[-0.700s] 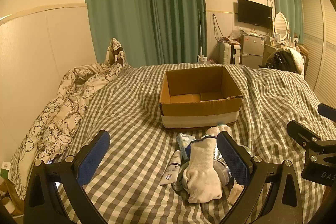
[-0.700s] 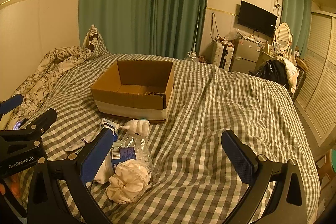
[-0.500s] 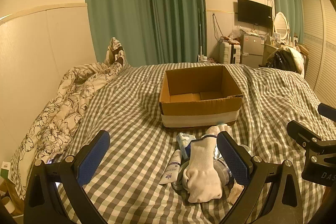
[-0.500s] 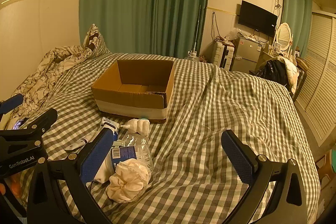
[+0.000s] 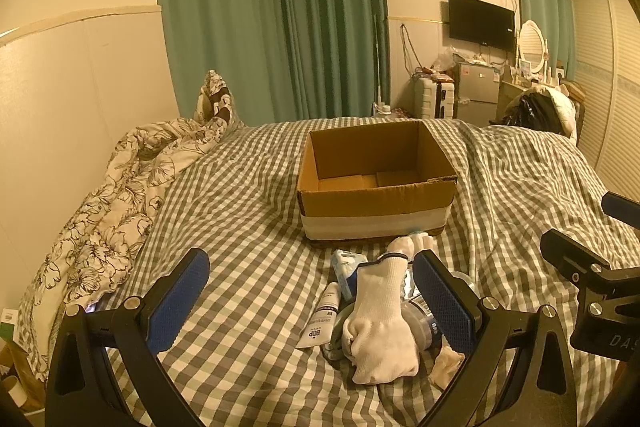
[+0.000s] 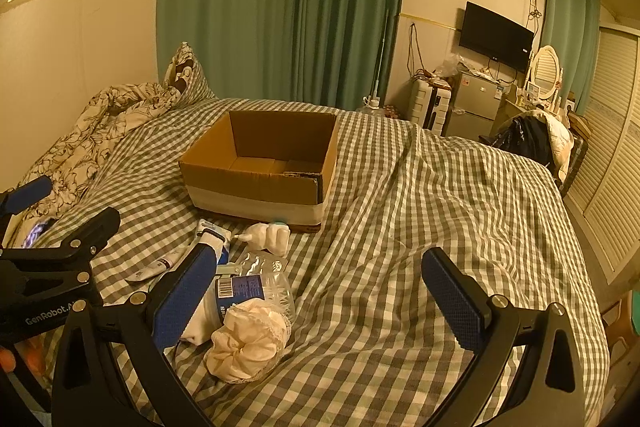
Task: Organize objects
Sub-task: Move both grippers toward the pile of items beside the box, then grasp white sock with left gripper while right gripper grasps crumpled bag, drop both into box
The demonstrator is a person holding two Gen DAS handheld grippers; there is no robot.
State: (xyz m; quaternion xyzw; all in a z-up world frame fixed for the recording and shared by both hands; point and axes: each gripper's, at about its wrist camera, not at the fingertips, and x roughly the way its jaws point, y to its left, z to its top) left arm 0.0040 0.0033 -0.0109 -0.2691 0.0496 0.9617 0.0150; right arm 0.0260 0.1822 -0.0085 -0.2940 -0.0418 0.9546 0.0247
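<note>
An open, empty cardboard box (image 5: 376,183) (image 6: 260,167) stands on the checked bed. In front of it lies a small pile: a white sock (image 5: 380,323), a white tube (image 5: 322,323) (image 6: 154,267), a crushed plastic bottle (image 6: 256,287), a cream scrunchie (image 6: 248,343) and a small white bottle (image 6: 268,235). My left gripper (image 5: 312,303) is open and empty, just short of the pile, its right finger beside the sock. My right gripper (image 6: 324,299) is open and empty, its left finger next to the bottle.
A floral duvet (image 5: 104,219) is bunched along the left wall. The checked bedspread (image 6: 420,211) stretches to the right of the box. Green curtains, a suitcase, a fridge and a TV stand beyond the bed's far end. Slatted wardrobe doors (image 6: 608,187) run along the right.
</note>
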